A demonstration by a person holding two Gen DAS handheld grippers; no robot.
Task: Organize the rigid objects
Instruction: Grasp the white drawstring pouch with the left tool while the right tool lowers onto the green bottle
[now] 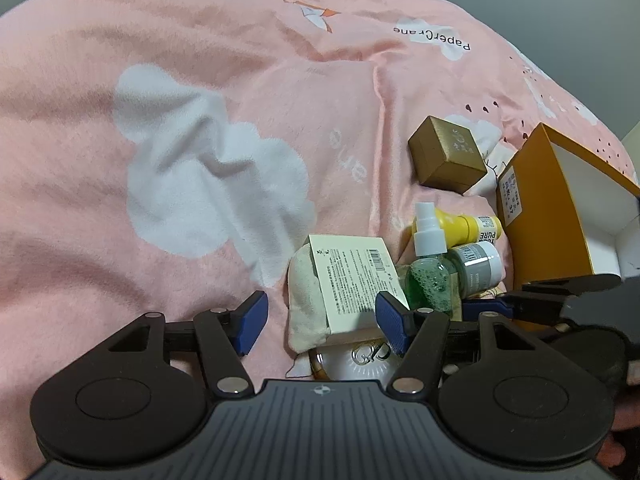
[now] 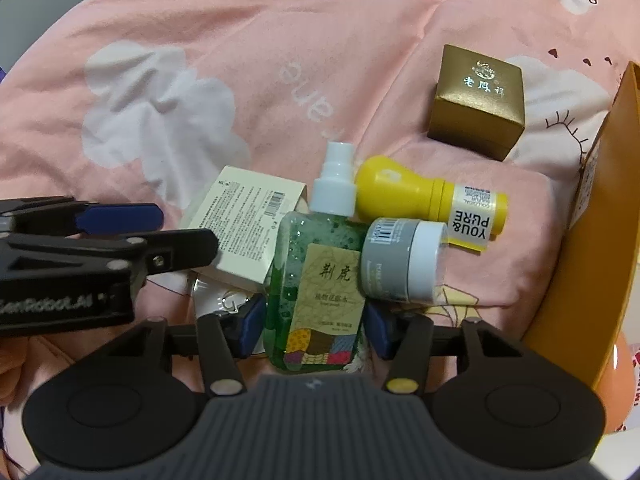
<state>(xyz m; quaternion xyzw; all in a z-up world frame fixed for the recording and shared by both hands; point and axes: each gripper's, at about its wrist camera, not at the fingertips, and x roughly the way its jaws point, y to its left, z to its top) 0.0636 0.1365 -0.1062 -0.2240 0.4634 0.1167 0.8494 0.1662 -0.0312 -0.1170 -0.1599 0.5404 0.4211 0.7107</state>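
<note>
Jaws of both grippers are spread wide; a pink bedcover [image 2: 280,40] is seen underneath. The green spray bottle [image 2: 316,280] lies between the right gripper [image 2: 316,330] jaws, untouched; the left gripper [image 1: 322,320] is positioned over a white box [image 1: 356,280].

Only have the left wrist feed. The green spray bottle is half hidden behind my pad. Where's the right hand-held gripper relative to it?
Observer: The right hand-held gripper straddles the green spray bottle, one pad beside each side; I can't tell if they touch.
Operator: Which face is toward it?
Observer: The tan label faces the right camera, and the white nozzle points away from it.
</note>
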